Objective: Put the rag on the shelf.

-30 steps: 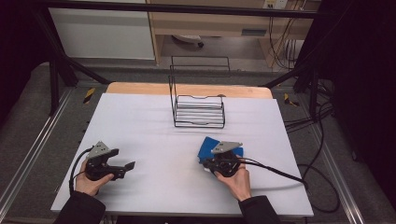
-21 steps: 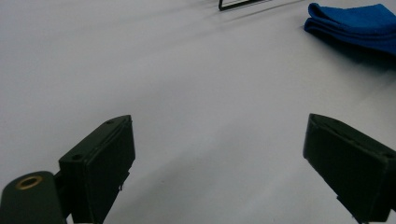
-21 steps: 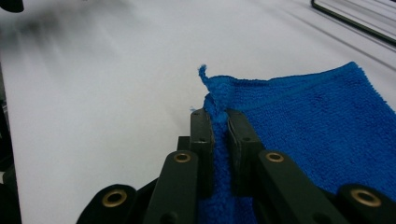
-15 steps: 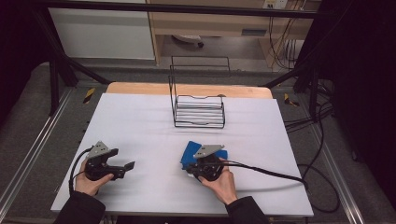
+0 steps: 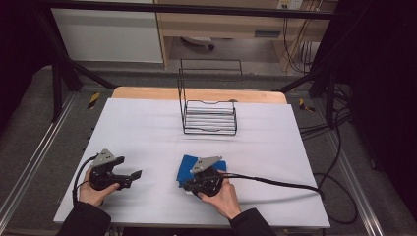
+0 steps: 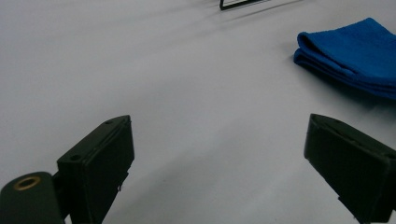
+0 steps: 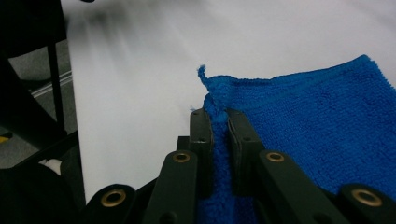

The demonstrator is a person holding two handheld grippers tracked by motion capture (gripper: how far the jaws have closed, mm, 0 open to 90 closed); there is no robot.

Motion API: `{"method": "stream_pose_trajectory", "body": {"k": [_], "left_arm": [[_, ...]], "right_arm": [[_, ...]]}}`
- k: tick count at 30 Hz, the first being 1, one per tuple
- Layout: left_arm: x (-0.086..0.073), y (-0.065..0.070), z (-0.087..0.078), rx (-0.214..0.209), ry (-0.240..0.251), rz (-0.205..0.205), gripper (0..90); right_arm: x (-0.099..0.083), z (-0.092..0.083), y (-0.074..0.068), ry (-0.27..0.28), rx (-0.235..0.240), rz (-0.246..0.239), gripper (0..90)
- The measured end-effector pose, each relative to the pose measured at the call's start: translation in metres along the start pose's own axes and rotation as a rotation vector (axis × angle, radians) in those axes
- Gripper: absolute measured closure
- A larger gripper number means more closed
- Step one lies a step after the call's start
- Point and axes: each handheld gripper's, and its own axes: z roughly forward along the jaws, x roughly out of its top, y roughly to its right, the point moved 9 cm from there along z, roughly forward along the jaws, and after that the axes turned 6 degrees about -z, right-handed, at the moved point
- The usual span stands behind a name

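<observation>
While the folded blue towel (image 5: 191, 167) lies on the white table (image 5: 147, 132) near the front edge, its corner (a frayed tip poking up) is pinched between the closed jaws of the right gripper (image 7: 219, 122). Off to the towel's left, well apart, the left gripper (image 5: 135, 174) rests with jaws wide open and holds nothing.

Blue terry cloth (image 5: 189, 167), folded in layers, flat on white table near front edge, one corner pinched up

High view looks down on the table (image 5: 147, 128) — both gripper views skim it close, sharing the blue cloth (image 6: 355, 56).
</observation>
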Motion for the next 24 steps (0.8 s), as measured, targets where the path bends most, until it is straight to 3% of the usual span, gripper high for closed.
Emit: {"method": "stream_pose_trajectory", "body": {"k": [1, 10, 13, 15, 16, 18, 20, 24], "left_arm": [[0.0, 0.0, 0.0, 0.0, -0.001, 0.002, 8.5], [0.0, 0.001, 0.0, -0.002, -0.003, 0.003, 8.5], [0.0, 0.001, 0.0, -0.002, -0.003, 0.004, 8.5], [0.0, 0.001, 0.0, -0.003, -0.003, 0.002, 8.5], [0.0, 0.001, 0.0, -0.003, -0.003, 0.002, 8.5], [0.0, 0.001, 0.0, -0.003, -0.004, 0.001, 8.4], [0.0, 0.002, 0.0, -0.005, -0.004, 0.001, 8.4], [0.0, 0.002, 0.0, -0.003, -0.005, 0.005, 8.3]], "right_arm": [[-0.001, 0.002, -0.004, -0.001, 0.023, 0.0, 81.8], [-0.01, 0.013, -0.007, -0.035, 0.045, 0.015, 76.5], [-0.006, 0.009, -0.008, -0.012, 0.056, 0.028, 63.2], [-0.001, 0.003, -0.007, 0.009, 0.038, 0.03, 53.6], [-0.001, 0.003, -0.007, 0.009, 0.038, 0.03, 53.6], [0.004, -0.007, -0.001, 0.021, -0.011, 0.026, 41.5], [0.005, -0.01, 0.001, 0.029, -0.024, 0.023, 40.1], [0.001, -0.033, 0.03, 0.055, -0.125, 0.064, 36.4]]}}
